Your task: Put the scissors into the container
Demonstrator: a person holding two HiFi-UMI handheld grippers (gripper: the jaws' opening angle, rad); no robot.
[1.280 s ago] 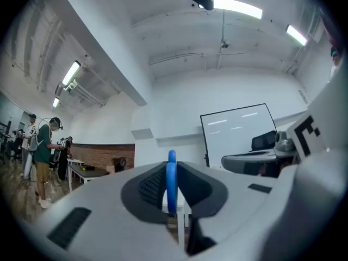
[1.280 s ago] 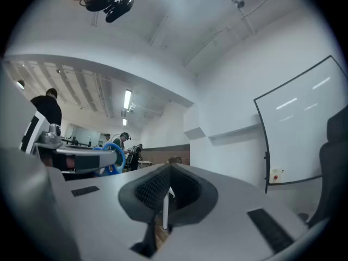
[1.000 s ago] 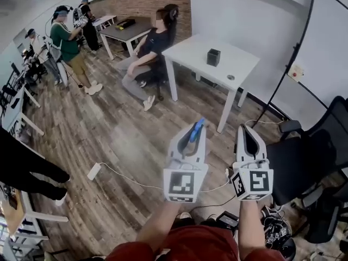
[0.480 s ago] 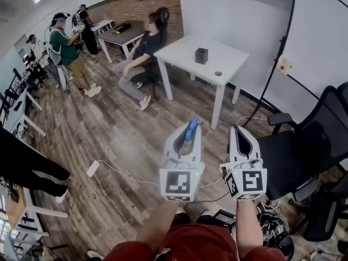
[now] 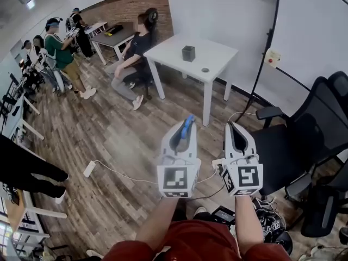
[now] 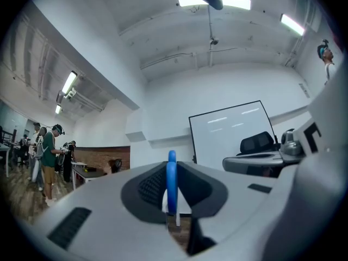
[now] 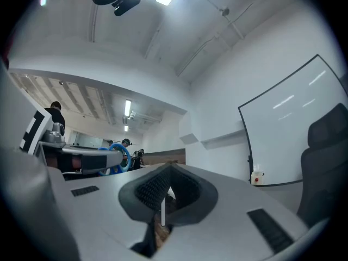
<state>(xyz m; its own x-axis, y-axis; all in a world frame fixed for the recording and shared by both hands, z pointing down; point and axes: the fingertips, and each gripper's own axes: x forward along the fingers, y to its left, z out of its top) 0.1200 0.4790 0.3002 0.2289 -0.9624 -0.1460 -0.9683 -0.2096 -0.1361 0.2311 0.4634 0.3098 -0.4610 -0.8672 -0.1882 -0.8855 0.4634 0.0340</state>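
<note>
Table shifted left; left hand-held gripper level, grasping scissors; right hand-held gripper clenched.

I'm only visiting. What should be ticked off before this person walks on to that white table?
1. Scissors gripped: ok, the blue handle is clamped in the left hand-held gripper.
2. Right hand-held gripper free: ok, jaws together, nothing between them.
3. Container in sight: ok, black, upright on the white table.
4. Container open at the top: cannot tell, too far off.
5. Floor near the feet: not ok, a power block and its cable lie on the boards.
6. Right side: ok, the office chair stands apart.
</note>
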